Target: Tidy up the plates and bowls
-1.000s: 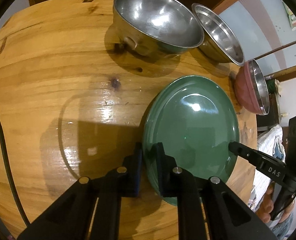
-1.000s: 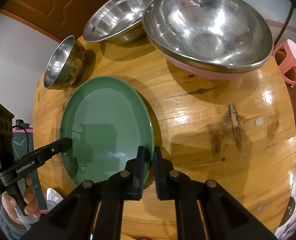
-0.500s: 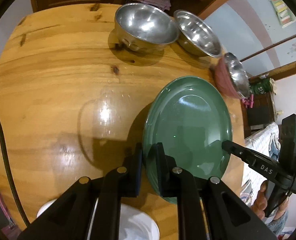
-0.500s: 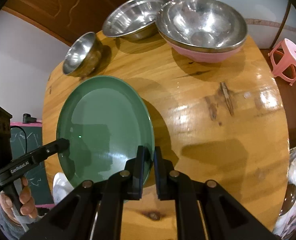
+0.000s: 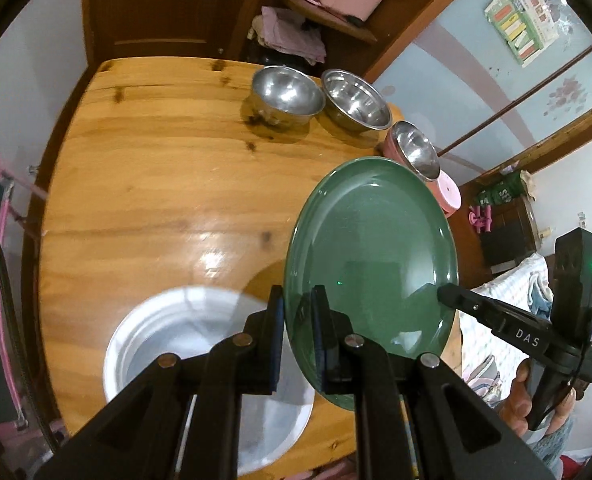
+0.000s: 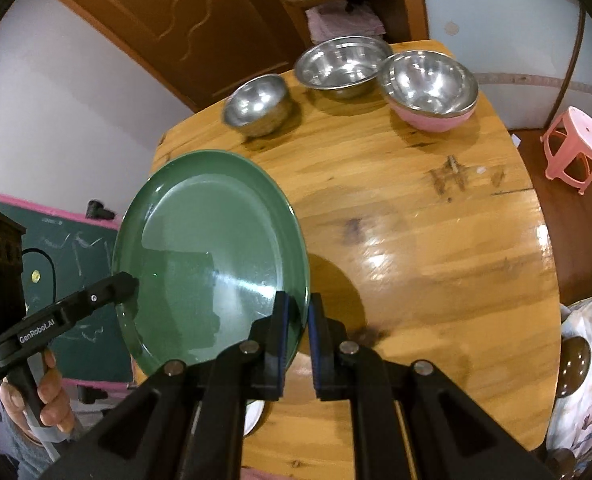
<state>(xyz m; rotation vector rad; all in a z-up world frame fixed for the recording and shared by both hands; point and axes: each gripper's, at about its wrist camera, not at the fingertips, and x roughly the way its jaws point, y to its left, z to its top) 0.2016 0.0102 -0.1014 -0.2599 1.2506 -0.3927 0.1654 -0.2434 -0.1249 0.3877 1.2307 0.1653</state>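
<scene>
Round green plate (image 5: 369, 256) held above the wooden tabletop (image 5: 156, 184)
Left gripper (image 5: 299, 340) and right gripper (image 6: 297, 344) each clamp opposite rim edges.

Right gripper (image 5: 443, 294) reads "DAS", left gripper (image 6: 130, 280) "GenRobot.AI".

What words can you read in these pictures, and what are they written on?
"DAS": on the arm of the right tongs.
"GenRobot.AI": on the arm of the left tongs.
Wall poster: print too blurred to read.
Green packet behind the table: letters only partly visible, unreadable.
</scene>
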